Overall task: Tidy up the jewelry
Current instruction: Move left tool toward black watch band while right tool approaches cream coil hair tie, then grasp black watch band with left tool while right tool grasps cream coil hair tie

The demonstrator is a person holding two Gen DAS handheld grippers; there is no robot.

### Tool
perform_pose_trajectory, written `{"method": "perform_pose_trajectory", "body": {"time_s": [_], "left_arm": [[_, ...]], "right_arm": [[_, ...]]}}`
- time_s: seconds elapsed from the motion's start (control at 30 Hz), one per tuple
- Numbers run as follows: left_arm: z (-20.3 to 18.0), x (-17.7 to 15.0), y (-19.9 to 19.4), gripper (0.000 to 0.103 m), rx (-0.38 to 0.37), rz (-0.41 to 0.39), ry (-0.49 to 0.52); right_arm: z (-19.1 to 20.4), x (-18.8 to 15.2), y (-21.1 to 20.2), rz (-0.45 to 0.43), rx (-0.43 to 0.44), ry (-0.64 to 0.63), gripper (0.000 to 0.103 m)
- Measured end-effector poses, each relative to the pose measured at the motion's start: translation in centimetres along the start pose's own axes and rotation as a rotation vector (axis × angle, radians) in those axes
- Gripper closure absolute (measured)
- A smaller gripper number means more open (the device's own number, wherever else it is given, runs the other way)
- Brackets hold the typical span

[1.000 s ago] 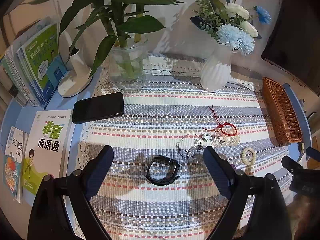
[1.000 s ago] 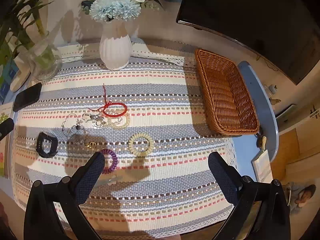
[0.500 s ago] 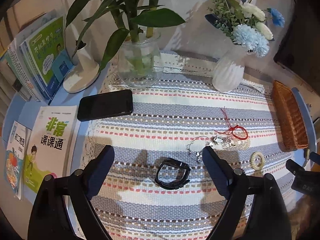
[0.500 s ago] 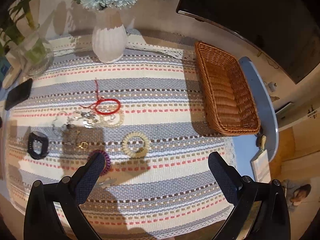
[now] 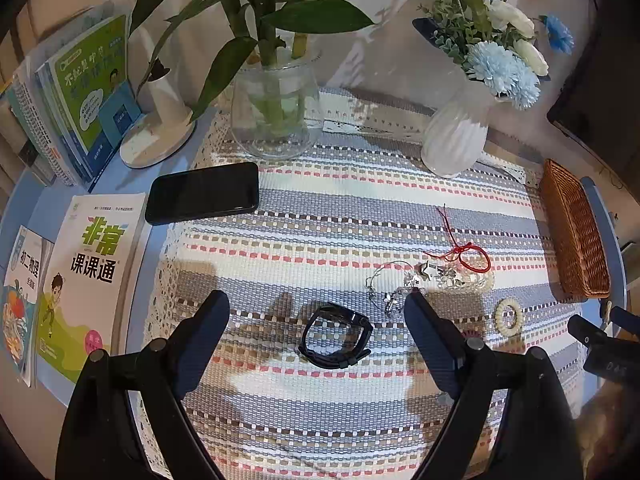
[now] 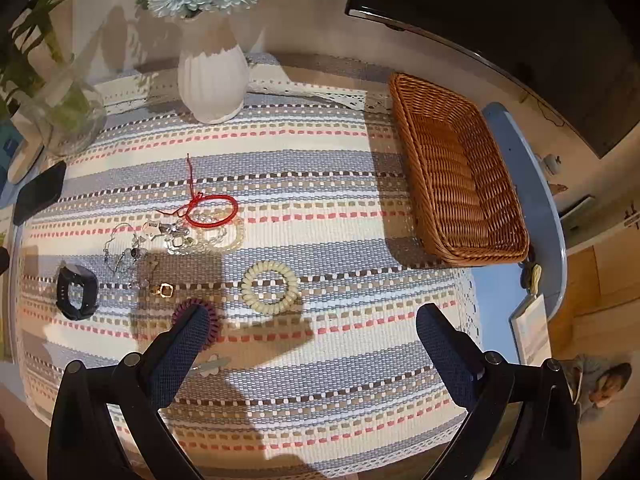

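Jewelry lies scattered on a striped cloth. A black wristband (image 5: 335,335) (image 6: 76,292) sits just ahead of my open left gripper (image 5: 316,312), between its fingers. Right of it are silver chains (image 5: 394,288) (image 6: 128,252), a red cord bracelet (image 5: 470,258) (image 6: 210,210), a pearl bracelet (image 6: 222,236) and a cream coil ring (image 5: 508,316) (image 6: 270,287). My right gripper (image 6: 312,330) is open and empty above the cloth; its left finger covers part of a purple coil ring (image 6: 200,307). A gold charm (image 6: 165,289) and a pale hair clip (image 6: 212,364) lie nearby. An empty wicker basket (image 6: 460,176) (image 5: 574,232) stands right.
A white vase of flowers (image 6: 212,76) (image 5: 456,140) and a glass jar with a plant (image 5: 276,116) stand at the back. A black phone (image 5: 202,192) lies left, beside books (image 5: 92,280) and a white lamp base (image 5: 158,140). A dark screen (image 6: 520,20) rises behind the basket.
Both grippers have moved forward and lower toward the cloth. The wristband now lies centred between the left fingers; the right gripper's left finger has come over the purple ring.
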State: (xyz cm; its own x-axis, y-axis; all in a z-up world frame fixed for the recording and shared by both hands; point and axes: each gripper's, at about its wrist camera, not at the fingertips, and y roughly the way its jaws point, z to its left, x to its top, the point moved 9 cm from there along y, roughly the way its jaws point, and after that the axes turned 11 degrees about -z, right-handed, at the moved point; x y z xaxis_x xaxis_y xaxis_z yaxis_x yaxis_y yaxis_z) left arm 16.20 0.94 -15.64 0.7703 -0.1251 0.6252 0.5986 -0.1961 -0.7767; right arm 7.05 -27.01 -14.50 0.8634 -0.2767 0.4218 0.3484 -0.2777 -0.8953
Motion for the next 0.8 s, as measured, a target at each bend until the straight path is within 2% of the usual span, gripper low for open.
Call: {"method": "perform_pose_trajectory", "body": {"time_s": [0.47,0.57,0.63,0.7,0.77,0.8], "left_arm": [[0.2,-1.5,0.1,0.013,0.023,0.035,0.008],[0.8,-2.6,0.6,0.013,-0.004,0.07,-0.012],[1.0,-3.7,1.4,0.013,-0.057,0.125,-0.03],[0.9,-4.9,2.3,0.017,-0.132,0.181,-0.054],[1.2,-5.7,3.0,0.022,-0.133,0.207,-0.068],[1.4,-5.8,3.4,0.035,-0.126,0.216,-0.07]], "right_arm": [[-0.3,-2.0,0.5,0.037,0.035,0.03,0.001],[-0.5,-2.4,0.9,0.05,0.051,0.043,0.001],[-0.7,-2.7,1.2,0.062,0.07,0.063,0.001],[-0.9,-3.0,1.8,0.078,0.093,0.086,0.001],[-1.0,-3.3,2.3,0.09,0.119,0.103,0.001],[-0.9,-3.4,2.6,0.095,0.131,0.105,0.001]]}}
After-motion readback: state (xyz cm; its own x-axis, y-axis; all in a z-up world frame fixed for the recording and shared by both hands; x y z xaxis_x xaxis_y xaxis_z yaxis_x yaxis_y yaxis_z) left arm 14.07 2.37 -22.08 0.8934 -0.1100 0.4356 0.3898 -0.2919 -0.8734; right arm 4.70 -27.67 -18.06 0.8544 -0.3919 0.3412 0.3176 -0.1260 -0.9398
